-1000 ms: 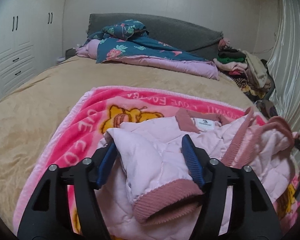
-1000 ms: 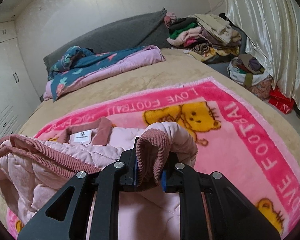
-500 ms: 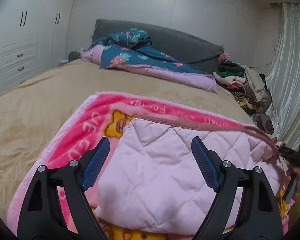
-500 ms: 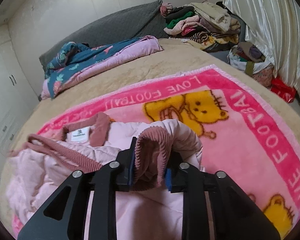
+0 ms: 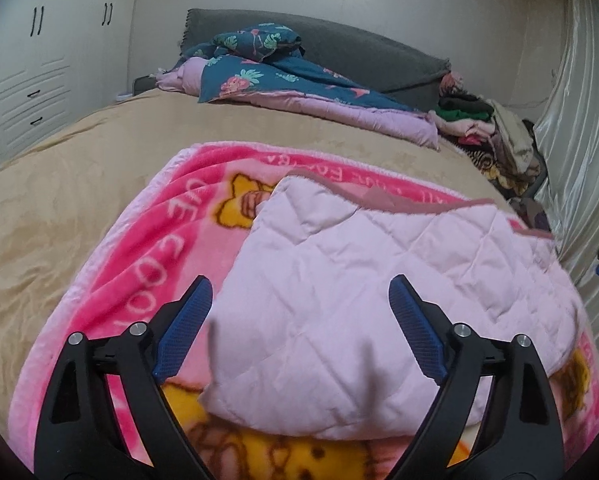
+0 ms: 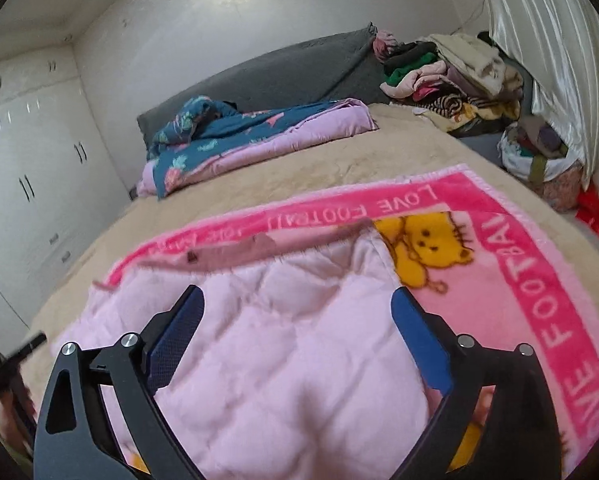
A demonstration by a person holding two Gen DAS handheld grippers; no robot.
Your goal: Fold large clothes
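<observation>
A light pink quilted jacket (image 5: 339, 280) lies folded flat on a bright pink cartoon blanket (image 5: 147, 248), its dusty-rose ribbed trim along the far edge. It also shows in the right wrist view (image 6: 291, 344) on the same blanket (image 6: 511, 264). My left gripper (image 5: 299, 328) is open and empty, just above the jacket's near left part. My right gripper (image 6: 299, 336) is open and empty above the jacket's near right part. The sleeves are hidden under the fold.
The blanket lies on a tan bedspread (image 5: 79, 184). A teal floral quilt (image 5: 283, 76) sits by the grey headboard. A pile of clothes (image 6: 451, 72) is at the bed's far right corner, bags (image 6: 539, 160) on the floor by the curtain, white wardrobes (image 5: 31, 80) on the left.
Both grippers let go of the pink sleeve cuffs and opened wide. The jacket went from bunched with sleeves raised to a flat folded panel with its quilted back up.
</observation>
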